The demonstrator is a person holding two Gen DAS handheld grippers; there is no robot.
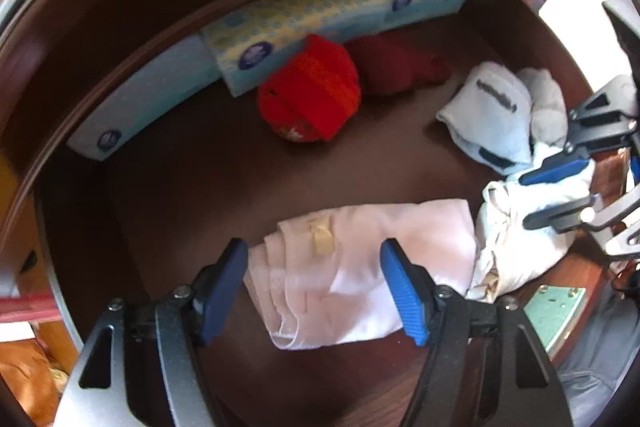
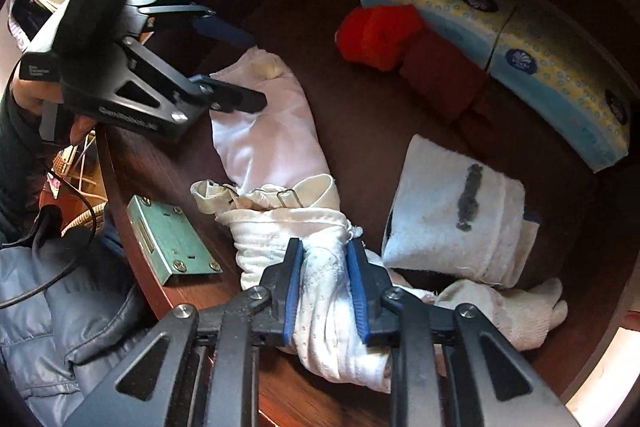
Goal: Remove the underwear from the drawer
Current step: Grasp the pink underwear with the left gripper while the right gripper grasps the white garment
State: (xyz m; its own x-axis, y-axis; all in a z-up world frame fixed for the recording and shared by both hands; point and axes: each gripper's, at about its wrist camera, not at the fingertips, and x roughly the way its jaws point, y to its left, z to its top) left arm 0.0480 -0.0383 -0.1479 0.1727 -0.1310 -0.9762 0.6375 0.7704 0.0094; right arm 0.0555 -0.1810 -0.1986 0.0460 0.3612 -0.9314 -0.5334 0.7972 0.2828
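Drawer point(image 2: 360, 131) is pulled out w/ both claws pointing down into it, so everything sits within reach from above. Along the far wall beyond both claws runs a row of tissue packs point(image 1: 320, 11), prob. parked there to keep the floor free for clothes. Just ahead of the left claw point(image 1: 314, 283) lies a folded pale pink garment point(image 1: 360, 259); the claw stands wide, pads either side of it but not pressing, looks set to pinch the fold. Right claw point(image 2: 323, 285) is squeezed narrow on a rolled white dotted underwear point(image 2: 324, 307) at the near drawer edge, gripping mid-roll so it lifts in one piece. Beyond the right claw: a folded light-blue sock point(image 2: 452, 215), then a red bundle point(image 2: 380, 35) near the tissues. Beside the left claw, a small metal lock plate point(image 2: 172, 239) on the drawer front.
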